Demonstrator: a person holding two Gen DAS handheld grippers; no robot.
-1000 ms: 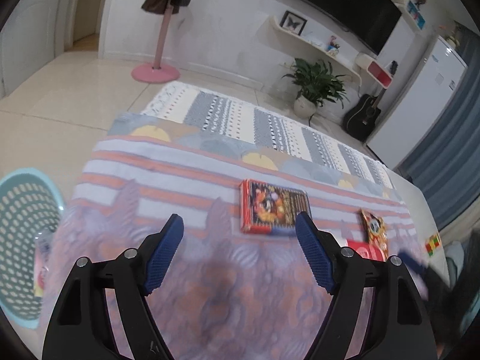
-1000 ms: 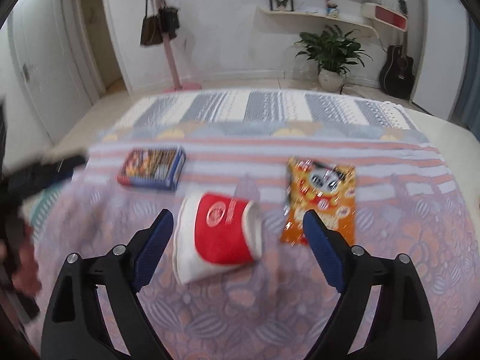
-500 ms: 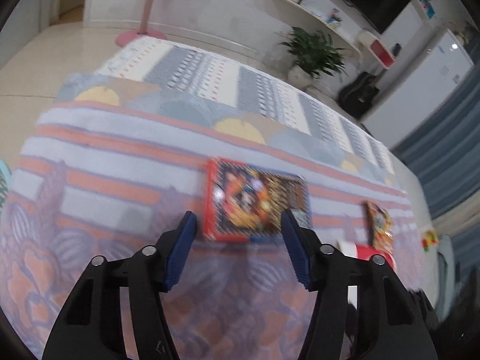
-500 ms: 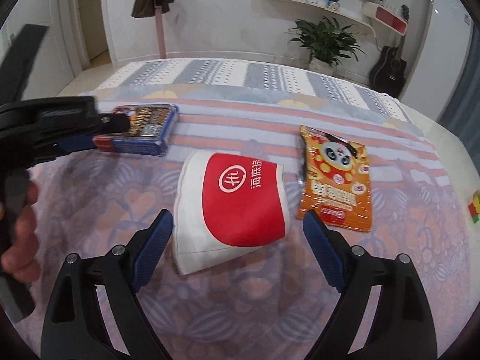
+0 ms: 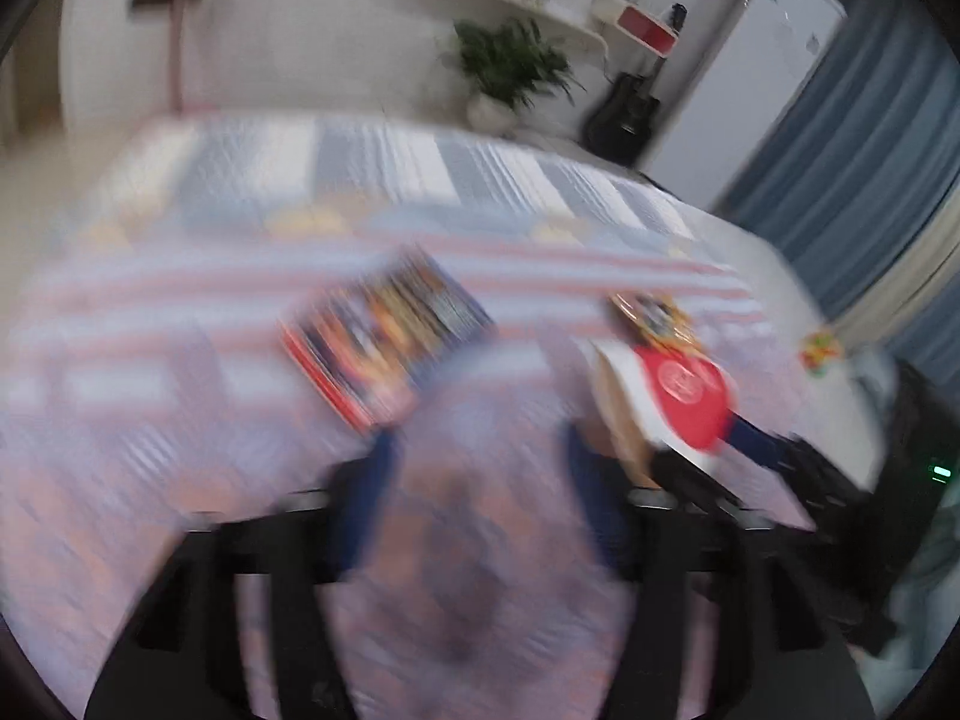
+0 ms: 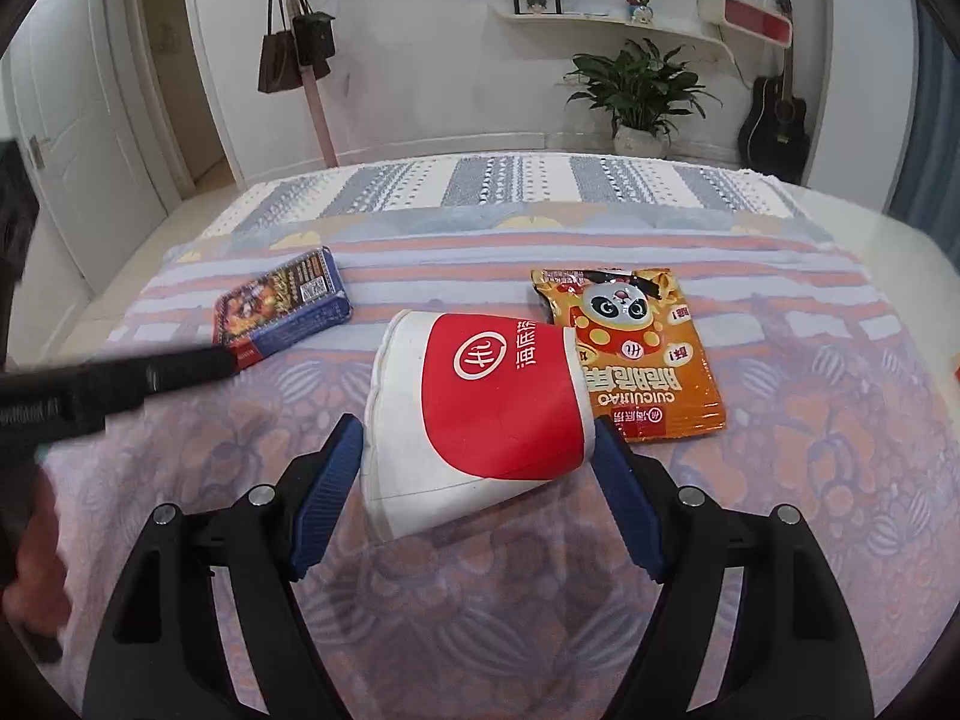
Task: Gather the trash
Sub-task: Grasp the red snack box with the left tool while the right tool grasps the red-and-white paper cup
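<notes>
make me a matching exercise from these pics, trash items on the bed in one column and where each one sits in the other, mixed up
Things:
1. paper cup
2. panda snack bag
3. flat snack box
4. right gripper

Places or states:
A. far left on the bedspread, by the other gripper's tip
B. lying on its side between the blue fingers
C. flat on the bedspread, right of the cup
D. jaws closing around the cup

Pairs: 1-B, 2-C, 3-A, 4-D
</notes>
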